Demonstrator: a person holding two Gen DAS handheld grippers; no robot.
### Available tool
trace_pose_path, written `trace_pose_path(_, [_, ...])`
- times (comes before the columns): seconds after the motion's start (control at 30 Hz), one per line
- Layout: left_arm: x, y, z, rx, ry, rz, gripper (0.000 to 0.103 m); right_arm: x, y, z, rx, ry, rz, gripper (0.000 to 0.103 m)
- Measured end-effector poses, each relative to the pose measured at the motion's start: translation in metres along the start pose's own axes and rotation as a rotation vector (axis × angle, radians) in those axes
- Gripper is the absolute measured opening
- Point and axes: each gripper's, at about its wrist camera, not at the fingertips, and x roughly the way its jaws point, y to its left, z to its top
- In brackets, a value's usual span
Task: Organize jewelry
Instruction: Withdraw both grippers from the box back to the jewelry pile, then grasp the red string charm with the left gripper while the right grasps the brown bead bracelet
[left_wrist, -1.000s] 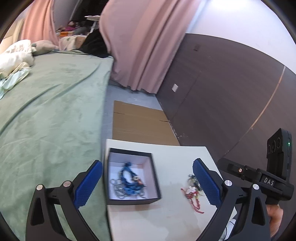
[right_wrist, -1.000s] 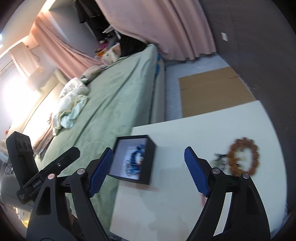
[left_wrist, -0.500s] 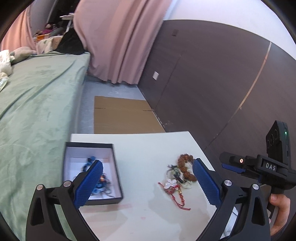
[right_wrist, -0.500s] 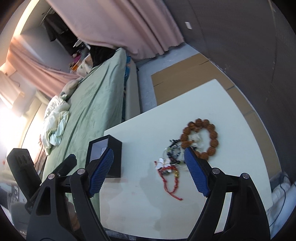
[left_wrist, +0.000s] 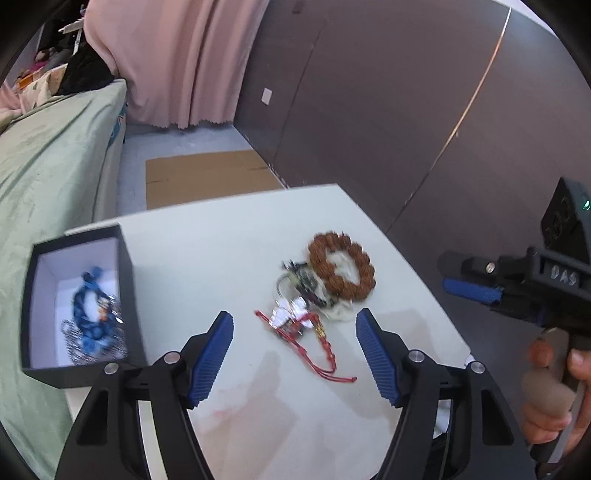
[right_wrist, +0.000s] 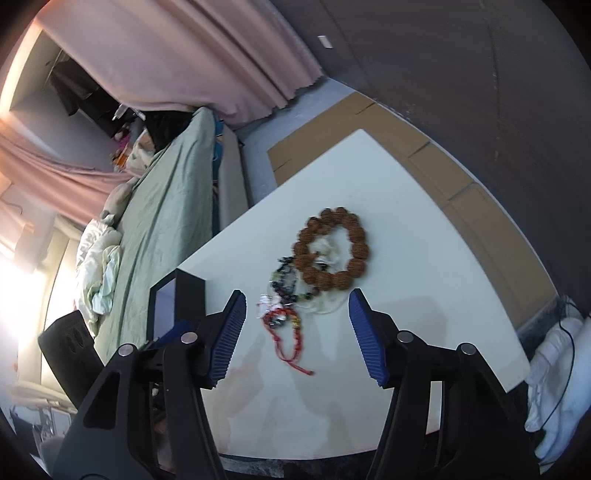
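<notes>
On the white table (left_wrist: 221, 251) lies a small heap of jewelry: a brown bead bracelet (left_wrist: 341, 271), a dark bead strand (left_wrist: 303, 284) and a red cord bracelet (left_wrist: 306, 332). At the table's left edge stands a black box (left_wrist: 125, 258) with a white inside, holding blue beads (left_wrist: 86, 310) and a silver chain. My left gripper (left_wrist: 294, 320) hovers over the red cord bracelet, jaws closing, pads touching nothing. My right gripper (right_wrist: 297, 298) hangs above the same heap, its jaws also closing on nothing. The brown bead bracelet (right_wrist: 332, 251) lies just beyond it.
A bed with a green cover (left_wrist: 48, 177) runs along the table's left side. Flat cardboard (left_wrist: 199, 177) lies on the floor beyond the table, against a dark panelled wall (left_wrist: 369, 110). Pink curtains (left_wrist: 177, 59) hang behind. White cloth and a cable (right_wrist: 554, 369) sit off the table's right edge.
Both views have swung from the black box to the jewelry heap and come lower, closer to the table. Both pairs of jaws stand narrower than before.
</notes>
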Motion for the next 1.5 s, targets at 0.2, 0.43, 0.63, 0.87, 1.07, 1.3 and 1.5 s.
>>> trace_pose_path(0.2, [0.027, -0.014, -0.011, 0.037, 0.051, 0.025, 0.061, -0.001, -0.009, 0.004, 0.014, -0.003, -0.020, 0.059])
trace_pose_path(0.43, [0.058, -0.020, -0.023, 0.032, 0.107, 0.068, 0.061, 0.002, -0.014, 0.006, 0.013, 0.003, -0.023, 0.059])
trace_pose_path(0.63, [0.074, -0.031, -0.034, 0.067, 0.126, 0.118, 0.062, 0.004, -0.012, 0.007, 0.002, 0.008, -0.029, 0.059])
trace_pose_path(0.87, [0.075, -0.030, -0.034, 0.085, 0.129, 0.198, 0.009, 0.014, -0.008, 0.005, -0.014, 0.026, -0.066, 0.059])
trace_pose_path(1.07, [0.058, -0.017, -0.029, 0.031, 0.127, 0.111, 0.005, 0.027, -0.010, 0.003, 0.003, 0.052, -0.065, 0.056])
trace_pose_path(1.3, [0.031, -0.013, -0.017, 0.007, 0.066, 0.059, 0.005, 0.038, -0.012, 0.005, 0.039, 0.067, -0.046, 0.042])
trace_pose_path(1.5, [0.005, 0.000, -0.004, -0.029, 0.004, 0.032, 0.005, 0.055, -0.026, 0.015, 0.073, 0.041, -0.131, 0.039])
